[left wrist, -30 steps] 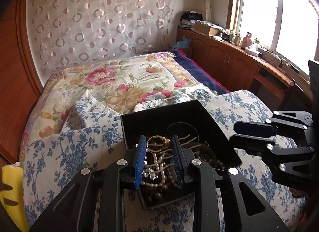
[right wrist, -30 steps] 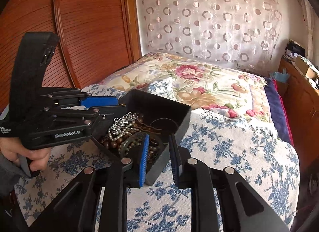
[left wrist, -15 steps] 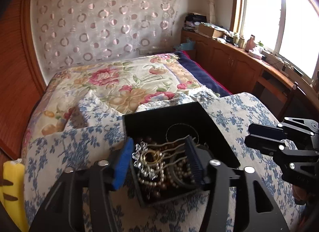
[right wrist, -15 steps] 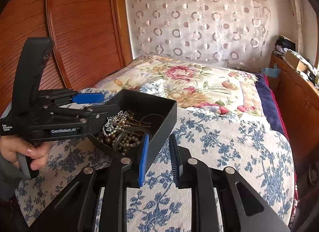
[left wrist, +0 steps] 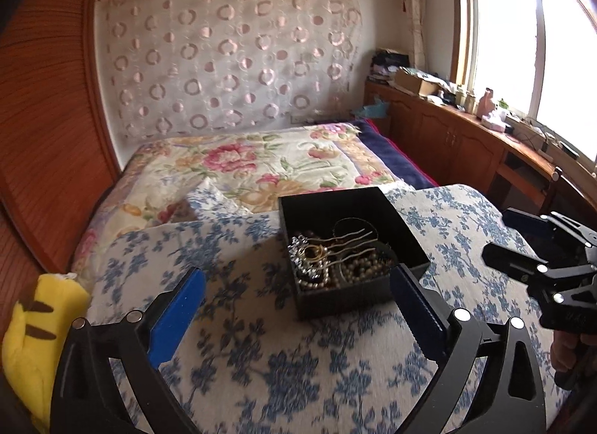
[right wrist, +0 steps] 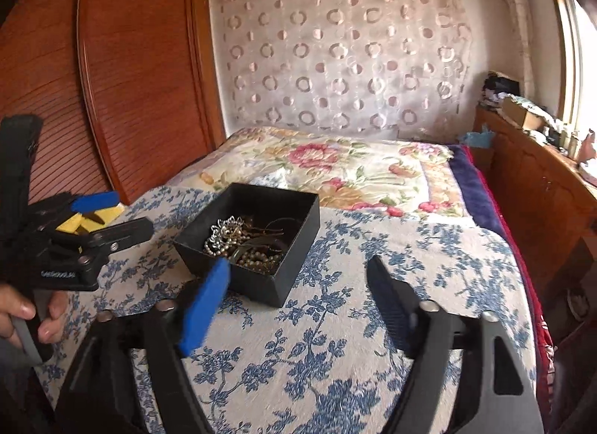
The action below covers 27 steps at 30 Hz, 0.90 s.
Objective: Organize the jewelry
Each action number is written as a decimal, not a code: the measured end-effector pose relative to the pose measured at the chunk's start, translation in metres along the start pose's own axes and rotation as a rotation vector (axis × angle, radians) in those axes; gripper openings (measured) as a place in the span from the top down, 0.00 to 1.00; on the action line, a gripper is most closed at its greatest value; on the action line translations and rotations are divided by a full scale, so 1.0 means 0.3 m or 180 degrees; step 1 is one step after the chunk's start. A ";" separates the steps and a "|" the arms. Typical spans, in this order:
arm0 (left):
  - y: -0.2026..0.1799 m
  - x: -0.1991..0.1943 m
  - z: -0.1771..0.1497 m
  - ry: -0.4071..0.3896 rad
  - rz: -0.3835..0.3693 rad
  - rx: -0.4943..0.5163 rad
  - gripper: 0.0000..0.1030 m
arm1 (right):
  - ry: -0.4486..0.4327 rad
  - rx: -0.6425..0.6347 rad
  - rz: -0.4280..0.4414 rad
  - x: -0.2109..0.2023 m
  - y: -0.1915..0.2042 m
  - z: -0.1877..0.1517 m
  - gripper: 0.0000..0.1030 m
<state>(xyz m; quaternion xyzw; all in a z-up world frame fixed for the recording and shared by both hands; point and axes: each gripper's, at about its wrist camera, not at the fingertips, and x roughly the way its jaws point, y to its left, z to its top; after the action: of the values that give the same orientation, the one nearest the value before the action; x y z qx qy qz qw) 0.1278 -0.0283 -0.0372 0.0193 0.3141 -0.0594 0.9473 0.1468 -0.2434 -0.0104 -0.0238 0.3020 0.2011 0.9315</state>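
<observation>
An open black box (left wrist: 395, 221) holding a tangle of bead necklaces, rings and hairpins (left wrist: 335, 258) sits on a blue-flowered cloth (left wrist: 261, 359) over the bed. My left gripper (left wrist: 297, 273) hovers just short of the box's near side, jaws opening wide, nothing pressed between the blue pads. In the right wrist view the box (right wrist: 298, 225) lies ahead and to the left of my right gripper (right wrist: 298, 262), whose jaws are also opening, with nothing between them. Each gripper shows in the other's view: the right gripper (left wrist: 498, 234), the left gripper (right wrist: 132, 210).
A yellow plush toy (left wrist: 33, 340) lies at the bed's near left corner. A floral quilt (left wrist: 242, 169) covers the bed beyond the box. A wooden wardrobe (right wrist: 130, 79) stands on the left, low wooden cabinets (left wrist: 466, 143) under the window on the right. A hand (right wrist: 18, 314) holds the left gripper's handle.
Both grippers have drawn back from the box and spread their jaws from narrow to wide. The left had hung over the jewelry, the right astride the box's near corner.
</observation>
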 end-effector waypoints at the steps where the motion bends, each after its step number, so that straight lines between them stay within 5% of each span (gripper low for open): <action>1: 0.000 -0.026 -0.010 -0.0033 0.0020 -0.0005 0.08 | -0.0037 0.0012 -0.0048 -0.019 0.004 -0.001 0.16; 8: 0.014 -0.169 -0.056 -0.0210 0.0166 -0.0086 0.08 | -0.0239 0.0073 -0.0228 -0.133 0.023 -0.008 0.03; 27: 0.040 -0.324 -0.093 -0.0338 0.0268 -0.0155 0.08 | -0.0476 0.0153 -0.0269 -0.279 0.063 -0.043 0.03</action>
<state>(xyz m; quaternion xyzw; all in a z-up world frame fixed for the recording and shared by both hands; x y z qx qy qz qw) 0.0354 -0.0047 -0.0016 0.0063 0.2637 -0.0128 0.9645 0.0707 -0.2585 0.0284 0.0009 0.2351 0.1555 0.9594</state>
